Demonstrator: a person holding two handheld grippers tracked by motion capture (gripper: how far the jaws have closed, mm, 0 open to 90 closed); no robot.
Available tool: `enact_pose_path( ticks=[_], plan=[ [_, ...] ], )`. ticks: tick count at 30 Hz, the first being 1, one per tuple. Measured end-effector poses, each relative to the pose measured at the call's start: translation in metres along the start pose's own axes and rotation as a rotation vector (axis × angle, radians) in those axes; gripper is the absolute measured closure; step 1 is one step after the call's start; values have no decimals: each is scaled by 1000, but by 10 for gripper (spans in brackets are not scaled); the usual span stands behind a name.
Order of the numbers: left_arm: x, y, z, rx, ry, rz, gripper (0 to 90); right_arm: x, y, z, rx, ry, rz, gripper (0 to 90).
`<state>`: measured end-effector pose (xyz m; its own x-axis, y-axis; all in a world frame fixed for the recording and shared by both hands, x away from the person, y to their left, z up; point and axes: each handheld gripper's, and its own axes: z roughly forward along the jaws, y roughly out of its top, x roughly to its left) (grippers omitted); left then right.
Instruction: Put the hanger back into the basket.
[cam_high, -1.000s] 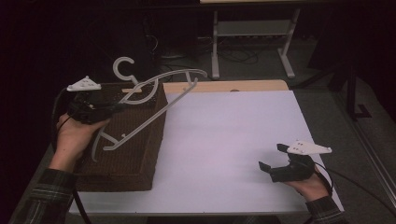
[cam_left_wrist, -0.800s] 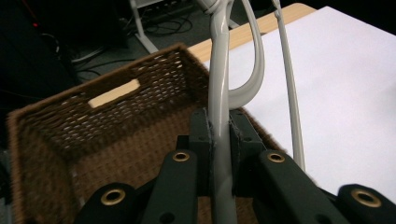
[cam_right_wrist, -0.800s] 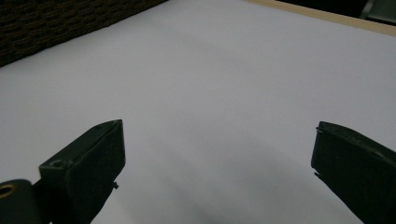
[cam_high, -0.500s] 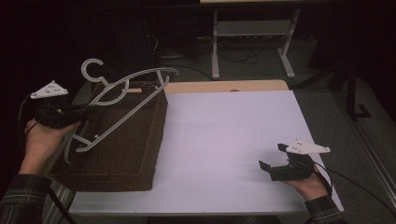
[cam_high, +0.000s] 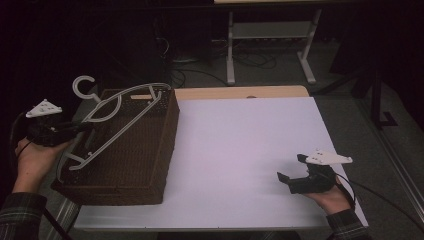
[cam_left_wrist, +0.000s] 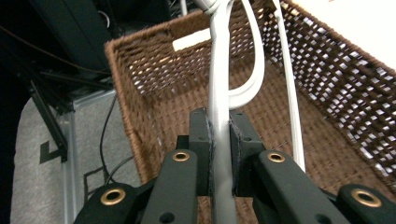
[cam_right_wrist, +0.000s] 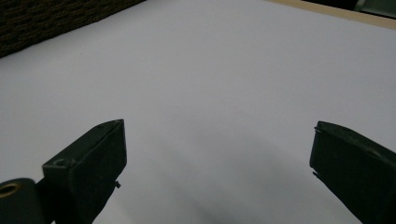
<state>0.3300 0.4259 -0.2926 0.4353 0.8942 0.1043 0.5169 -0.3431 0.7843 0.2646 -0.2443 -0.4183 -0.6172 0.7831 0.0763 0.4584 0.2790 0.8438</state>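
Note:
A white plastic clothes hanger (cam_high: 117, 112) lies slanted over the brown wicker basket (cam_high: 150, 165) at the table's left, its hook (cam_high: 82, 85) beyond the basket's far left corner. My left gripper (cam_high: 80, 131) sits at the basket's left rim, shut on the hanger's lower end. In the left gripper view the jaws clamp the hanger's bar (cam_left_wrist: 219, 112) above the basket's inside (cam_left_wrist: 299, 102). My right gripper (cam_high: 292, 170) rests near the table's front right edge, held by a hand; its jaws stand wide apart over the bare white top (cam_right_wrist: 219, 84), nothing between them.
The white tabletop (cam_high: 240, 150) stretches between basket and right gripper, with a wooden strip (cam_high: 240, 92) along its far edge. A white metal stand (cam_high: 270, 35) and cables lie on the dark floor behind. The basket's corner (cam_right_wrist: 42, 18) shows far off in the right gripper view.
My left gripper carried the hanger leftward and lowered it toward the basket, hook now past the far left corner. The right gripper has stayed put.

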Motion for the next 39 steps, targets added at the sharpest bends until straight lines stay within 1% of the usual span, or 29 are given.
enact_pose_path(
  ticks=[8, 11, 17, 19, 25, 26, 27, 28, 29, 31, 33, 36, 37, 39],
  plan=[
    [-2, -7, 11, 52, 11, 29, 819, -1, 0, 0, 1, -1, 2, 32],
    [-2, -9, 16, 67, 11, 27, 819, -1, 0, 0, -1, 0, 2, 32],
    [-6, -17, 31, 126, -1, 36, 818, -1, 0, 0, 0, -1, 1, 33],
    [-6, -18, 35, 138, -4, 43, 818, -1, 0, 0, -2, -2, 2, 33],
    [-11, -25, 45, 179, -8, 42, 816, -2, 0, -1, 0, -3, 5, 34],
    [-12, -25, 46, 182, -2, 51, 815, -2, 0, -1, 1, -2, 4, 34],
    [-13, -25, 45, 177, -2, 52, 813, -2, 0, -1, 1, -2, 5, 34],
    [-13, -24, 45, 168, -12, 44, 811, -2, 0, -1, 1, -2, 4, 34],
    [-12, -25, 45, 165, -24, 36, 801, -2, 0, -1, 1, -1, 3, 34],
    [-13, -25, 46, 171, -22, 36, 755, -2, 0, -2, 0, -2, 5, 34],
    [-12, -24, 45, 154, -28, 28, 718, -2, 0, -2, -1, -2, 5, 34],
    [-11, -24, 44, 141, -24, 17, 600, -2, 0, -2, -2, -2, 5, 33],
    [-11, -24, 43, 132, -32, 12, 555, -2, 0, -3, -1, -3, 5, 34],
    [-13, -23, 41, 107, -46, 1, 491, -3, 0, -4, -3, -5, 8, 34]
  ],
)
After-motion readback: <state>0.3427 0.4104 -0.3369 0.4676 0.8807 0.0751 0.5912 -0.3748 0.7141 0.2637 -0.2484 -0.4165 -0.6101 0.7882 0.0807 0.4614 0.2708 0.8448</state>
